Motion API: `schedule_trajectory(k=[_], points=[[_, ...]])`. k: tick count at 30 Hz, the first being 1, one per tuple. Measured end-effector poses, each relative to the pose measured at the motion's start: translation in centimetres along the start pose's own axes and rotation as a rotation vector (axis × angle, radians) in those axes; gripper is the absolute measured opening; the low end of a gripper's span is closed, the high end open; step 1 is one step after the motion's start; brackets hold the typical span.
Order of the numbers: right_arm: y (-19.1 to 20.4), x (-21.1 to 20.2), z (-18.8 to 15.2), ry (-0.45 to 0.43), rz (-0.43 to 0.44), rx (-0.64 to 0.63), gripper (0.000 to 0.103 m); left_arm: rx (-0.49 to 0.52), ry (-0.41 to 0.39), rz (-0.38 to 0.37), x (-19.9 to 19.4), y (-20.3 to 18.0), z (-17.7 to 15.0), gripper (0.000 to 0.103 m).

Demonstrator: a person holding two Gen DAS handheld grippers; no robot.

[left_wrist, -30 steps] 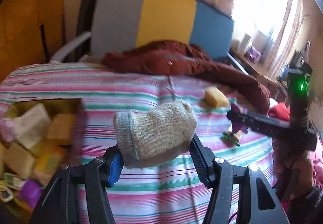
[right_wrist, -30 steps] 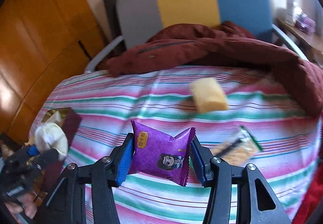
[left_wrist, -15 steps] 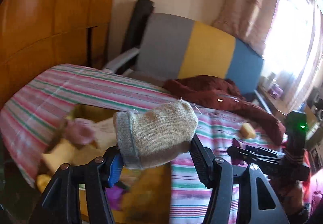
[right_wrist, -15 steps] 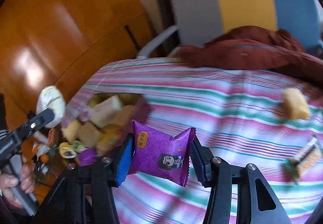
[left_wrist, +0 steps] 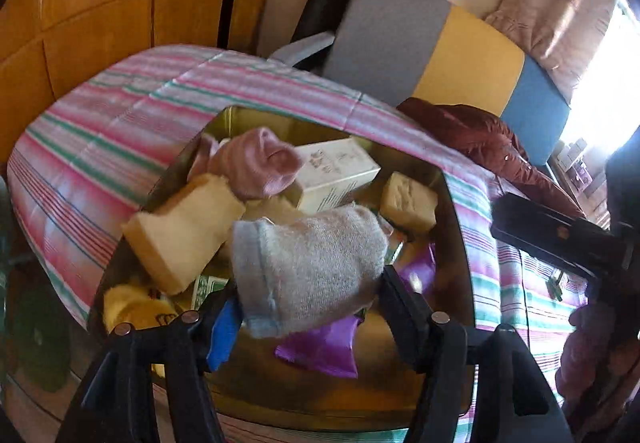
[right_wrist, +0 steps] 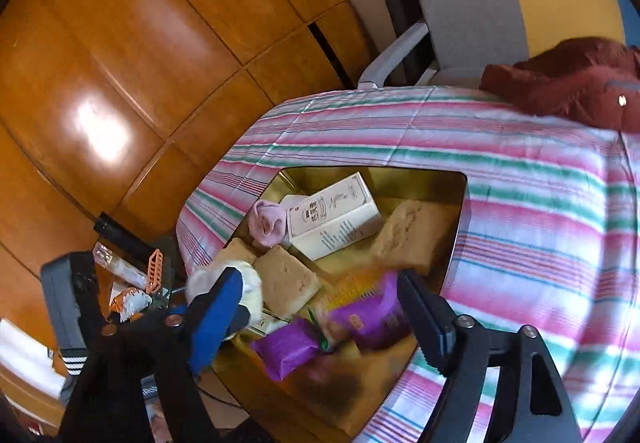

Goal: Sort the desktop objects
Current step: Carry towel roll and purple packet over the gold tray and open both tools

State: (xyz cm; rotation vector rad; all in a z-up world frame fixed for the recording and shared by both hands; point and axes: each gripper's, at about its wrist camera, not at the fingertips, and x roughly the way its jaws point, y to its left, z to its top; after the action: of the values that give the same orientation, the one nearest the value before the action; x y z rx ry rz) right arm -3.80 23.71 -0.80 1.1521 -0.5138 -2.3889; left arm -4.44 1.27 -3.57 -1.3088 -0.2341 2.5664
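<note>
My left gripper [left_wrist: 308, 303] is shut on a beige rolled sock [left_wrist: 308, 263] and holds it over a gold box [left_wrist: 456, 211] on the striped tablecloth. The box holds a pink sock [left_wrist: 256, 167], a white carton [left_wrist: 340, 171], yellow sponges [left_wrist: 184, 227] and purple snack packets [left_wrist: 320, 347]. My right gripper [right_wrist: 320, 307] is open above the same box [right_wrist: 460, 211]. The purple snack packet [right_wrist: 372, 315] it held is blurred between the jaws, dropping among the other items. The left gripper with the sock [right_wrist: 224, 283] shows at the left of the right wrist view.
A striped cloth [right_wrist: 520, 183] covers the table. A dark red jacket [right_wrist: 572, 79] lies at the far side before a grey, yellow and blue chair [left_wrist: 440, 47]. Wooden panels [right_wrist: 120, 83] stand to the left. Small items [right_wrist: 128, 283] lie on a low surface beside the table.
Both grippers have swung left from the middle of the table to over the gold box. The right gripper has opened and let go of the purple packet. The left still holds the sock.
</note>
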Motion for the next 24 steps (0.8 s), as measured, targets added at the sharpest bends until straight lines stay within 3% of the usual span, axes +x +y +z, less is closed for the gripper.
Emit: schedule_trajectory(k=[2,5,8,14,18,20,24], points=[[0.0,0.0,-0.6,-0.004,-0.016,0.018,0.089,-0.003,-0.015,0.014,0.0,0.2,-0.3,0.068],[0.3,-0.8,-1.7,-0.026,-0.065,-0.002,0.097,0.038,-0.075,0.045,-0.7,-0.2,-0.5,0.079],[1.0,-1.5,-2.9,-0.050,-0.153,-0.056,0.103,0.071,-0.131,0.067,-1.6,-0.7,-0.3,0.081],[2.9,-3.2,-4.3,-0.166,-0.405,-0.205,0.103,0.105,-0.201,0.137,-3.3,-1.3,0.3,0.081],[3.2,-4.1,-4.8,-0.215,-0.505,-0.251,0.103,0.108,-0.204,0.151,-4.0,-1.5,0.2,0.081],[2.5,-4.7,-4.9,-0.228,-0.506,-0.222,0.103,0.115,-0.203,0.149,-4.2,-1.8,0.0,0.081],[0.4,-5.6,-4.9,-0.224,-0.428,-0.095,0.103,0.142,-0.209,0.153,-4.4,-2.5,-0.5,0.081]])
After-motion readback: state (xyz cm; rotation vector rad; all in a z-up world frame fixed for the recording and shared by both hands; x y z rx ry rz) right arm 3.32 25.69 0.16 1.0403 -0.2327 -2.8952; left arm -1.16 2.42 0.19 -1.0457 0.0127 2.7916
